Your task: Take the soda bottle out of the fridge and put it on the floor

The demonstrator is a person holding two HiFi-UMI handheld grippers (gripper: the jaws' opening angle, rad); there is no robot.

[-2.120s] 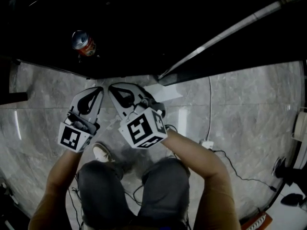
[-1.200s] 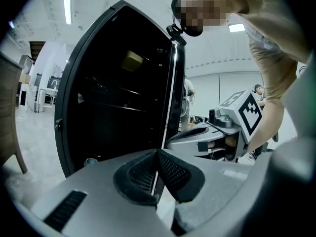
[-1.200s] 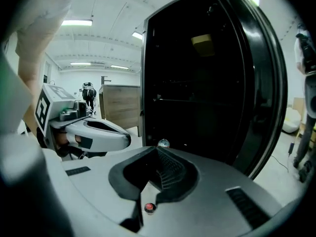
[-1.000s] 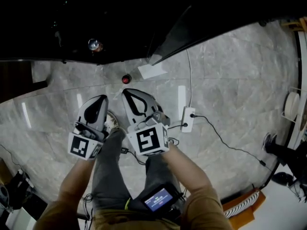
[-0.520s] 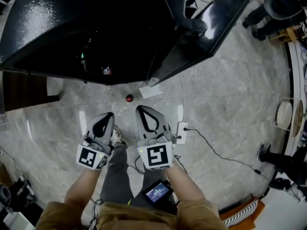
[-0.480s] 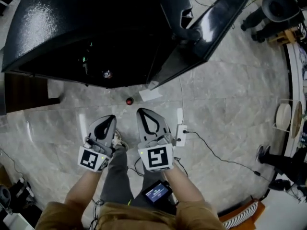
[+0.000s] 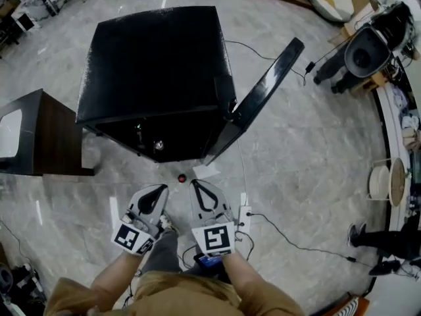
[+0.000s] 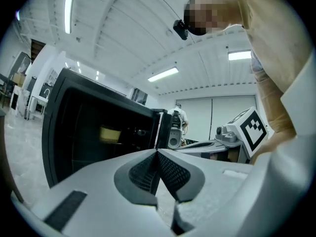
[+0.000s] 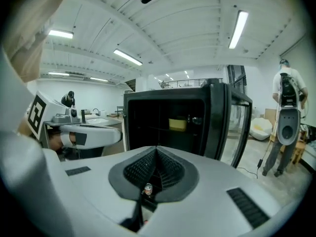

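The soda bottle stands on the marble floor just in front of the black fridge; from above only its red cap shows. Both grippers hang side by side above the floor, nearer me than the bottle, and touch nothing. My left gripper is shut and empty, its pads meeting at the tip. My right gripper is shut and empty too. Both gripper views face the fridge's dark inside, where a yellow item sits on a shelf.
The fridge door stands open to the right. A can top shows inside the fridge's front. A dark side table is at the left. A power strip with cables and a white sheet lie on the floor. A person stands at the right.
Both shut grippers have risen together with the head camera. The fridge and the bottle on the floor now look smaller and farther below.
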